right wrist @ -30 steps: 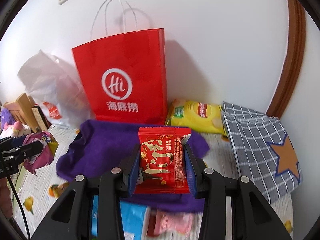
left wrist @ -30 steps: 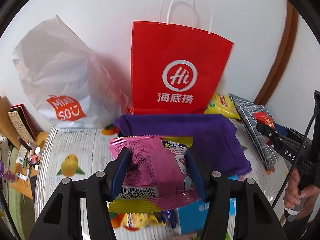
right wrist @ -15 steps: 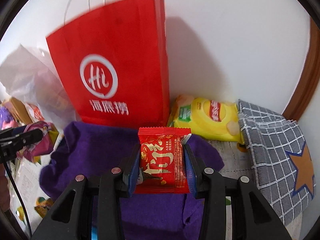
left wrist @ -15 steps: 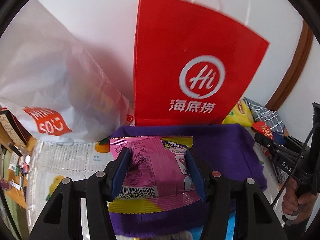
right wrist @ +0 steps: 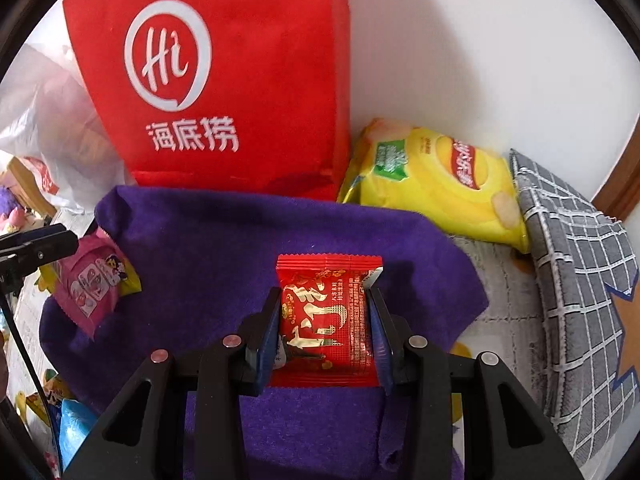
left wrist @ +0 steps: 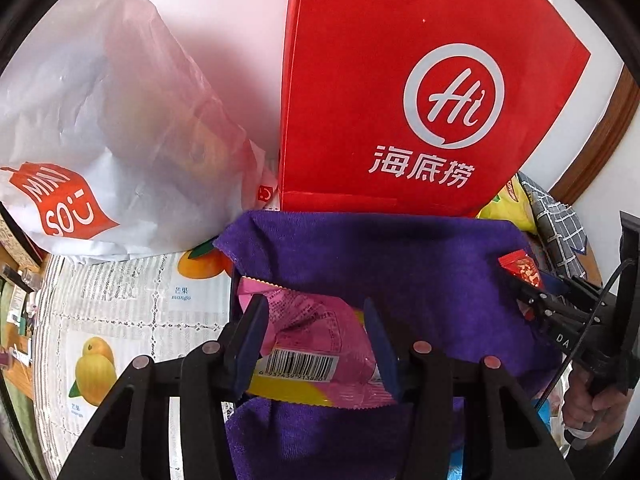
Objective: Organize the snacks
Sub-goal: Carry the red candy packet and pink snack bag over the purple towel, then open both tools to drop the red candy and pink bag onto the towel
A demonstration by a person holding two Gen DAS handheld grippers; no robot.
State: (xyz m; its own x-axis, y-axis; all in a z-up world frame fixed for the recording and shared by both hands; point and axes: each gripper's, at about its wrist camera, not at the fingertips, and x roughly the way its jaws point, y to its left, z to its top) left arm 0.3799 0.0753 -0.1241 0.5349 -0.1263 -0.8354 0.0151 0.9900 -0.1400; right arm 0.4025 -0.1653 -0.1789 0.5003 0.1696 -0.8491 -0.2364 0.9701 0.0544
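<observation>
Lowered over purple cloth (left wrist: 360,248), left tool (left wrist: 316,336) tightened on pink packet (left wrist: 316,344).

purple cloth (right wrist: 224,248), red bag (right wrist: 248,80), grey checked cushion (right wrist: 576,280)

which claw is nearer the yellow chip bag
Right. The right claw sits over the purple cloth, with the yellow chip bag just beyond to its right; the left claw is across the cloth.
</observation>
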